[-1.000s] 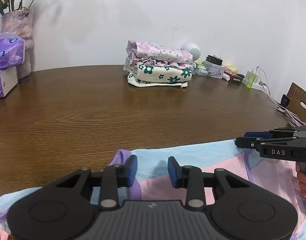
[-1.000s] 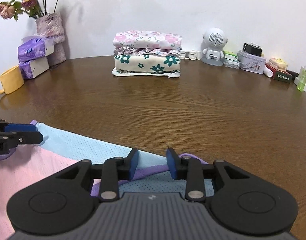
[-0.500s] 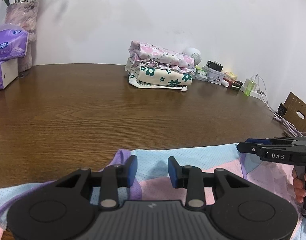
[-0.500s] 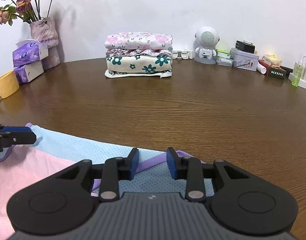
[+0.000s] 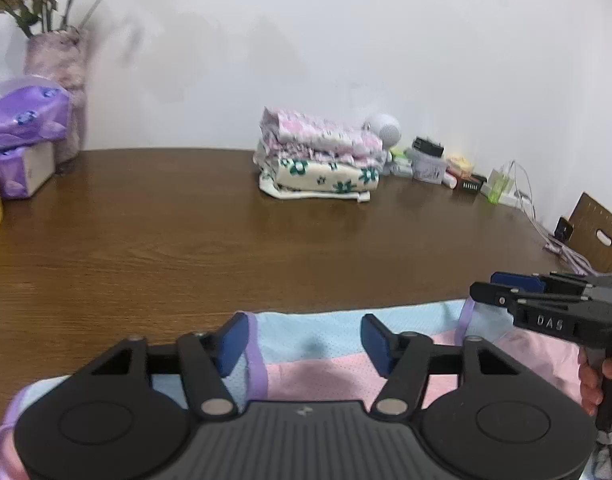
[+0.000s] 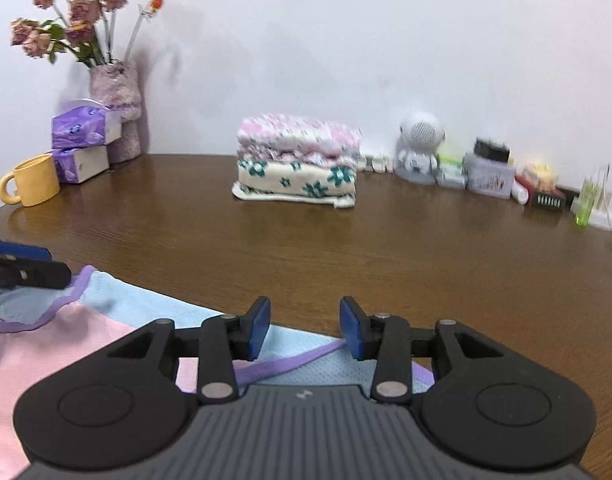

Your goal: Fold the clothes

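Observation:
A mesh garment [image 5: 425,318] in pink and light blue with purple trim lies flat at the near edge of the brown table [image 5: 186,240]. My left gripper [image 5: 304,342] stands open just above its light-blue upper edge, its left pad over a purple-trimmed opening. My right gripper [image 6: 306,330] is open over the garment [image 6: 66,352] at its right end, above a purple seam. Each gripper shows in the other's view: the right one [image 5: 483,292] held by a hand [image 5: 589,380], the left one [image 6: 30,270] at the far left. Nothing is clamped between either pair of pads.
A stack of folded floral clothes [image 6: 298,160] sits at the back middle. Back left are a flower vase [image 6: 116,112], purple tissue packs [image 6: 82,132] and a yellow mug [image 6: 32,180]. Back right stand a white speaker [image 6: 419,148], small boxes [image 6: 489,168], a green bottle [image 6: 587,196] and cables [image 5: 545,232].
The left gripper's fingers have spread much wider; the right gripper's gap has widened slightly. Both views have swung so the vase and flowers show more.

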Demonstrator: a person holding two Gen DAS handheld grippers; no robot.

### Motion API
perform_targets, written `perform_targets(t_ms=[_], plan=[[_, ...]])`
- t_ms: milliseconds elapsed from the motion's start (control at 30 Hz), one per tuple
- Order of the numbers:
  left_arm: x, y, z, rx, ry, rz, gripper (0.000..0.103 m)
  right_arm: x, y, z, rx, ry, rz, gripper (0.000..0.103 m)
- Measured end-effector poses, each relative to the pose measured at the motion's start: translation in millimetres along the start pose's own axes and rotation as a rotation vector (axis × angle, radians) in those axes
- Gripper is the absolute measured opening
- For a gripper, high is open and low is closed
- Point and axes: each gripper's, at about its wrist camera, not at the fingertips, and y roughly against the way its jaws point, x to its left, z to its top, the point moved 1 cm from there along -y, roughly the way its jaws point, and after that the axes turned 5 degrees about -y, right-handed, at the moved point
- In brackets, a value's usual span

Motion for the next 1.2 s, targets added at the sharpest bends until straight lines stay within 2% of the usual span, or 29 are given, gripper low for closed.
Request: perform_targets(t_ms=[333, 700, 800, 867, 1067, 1200], plan=[[16.0, 51.7, -6.8, 0.031, -0.040, 0.132, 0.065, 37.1, 35.2, -2.5, -0.029, 0.116, -0.001, 0.041], [22.1, 87.0, -43.2, 0.052, -0.037, 0.133, 0.065, 82.2, 70.2, -27.2, -0.008, 0.203, 0.022, 0.044], [33.7, 94.9, -52.1, 0.057, -0.018, 0.150, 0.065, 91.0, 82.8, -37.2, 0.004, 0.207, 0.067, 0.044], [41.6, 100.2, -58.0, 0.060, -0.004, 0.162, 0.065, 91.3, 91.0, -44.3, 0.024, 0.181, 0.126, 0.044], [71.8, 113.9, -67.5, 0.072, 0.013, 0.243, 0.063, 91.8, 109.1, -70.4, 0.097, 0.121, 0.267, 0.044], [83.6, 106.0, -65.1, 0.083, -0.005, 0.254, 0.051, 92.8, 112.2, -82.1, 0.119, 0.081, 0.298, 0.043]])
